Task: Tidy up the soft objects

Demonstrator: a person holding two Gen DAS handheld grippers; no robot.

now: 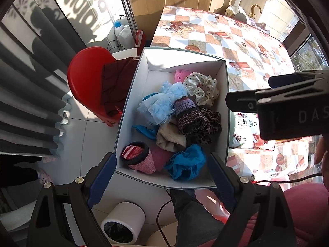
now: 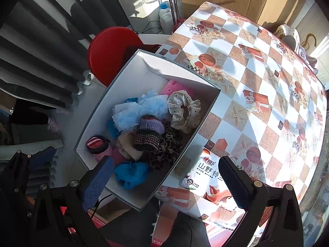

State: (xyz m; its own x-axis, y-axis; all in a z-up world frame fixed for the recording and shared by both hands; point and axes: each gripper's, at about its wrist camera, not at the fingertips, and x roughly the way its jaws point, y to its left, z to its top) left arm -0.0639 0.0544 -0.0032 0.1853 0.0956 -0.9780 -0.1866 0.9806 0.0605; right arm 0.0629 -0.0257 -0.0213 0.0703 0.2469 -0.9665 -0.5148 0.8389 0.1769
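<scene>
A white cardboard box (image 1: 133,86) (image 2: 98,107) stands at the table's near left corner, partly over the edge. It holds several soft things: a cream dotted scrunchie (image 1: 202,90) (image 2: 184,111), a fluffy light-blue piece (image 1: 162,105) (image 2: 141,108), a knitted purple-brown cuff (image 1: 188,115) (image 2: 149,134), a leopard scrunchie (image 1: 209,127), a beige cloth (image 1: 169,138), a blue scrunchie (image 1: 188,162) (image 2: 131,174), a red-striped pink sock (image 1: 139,157) and a pink sponge (image 1: 181,75). My left gripper (image 1: 162,177) is open and empty above the box's near end. My right gripper (image 2: 166,180) is open and empty above the box's right corner.
The table (image 2: 267,82) has a checkered oilcloth. A tissue pack (image 2: 207,177) lies beside the box. A red chair (image 1: 88,78) with a dark cloth stands left of the box. A white bin (image 1: 123,226) and a cable lie on the floor. Grey curtains (image 1: 24,103) hang left.
</scene>
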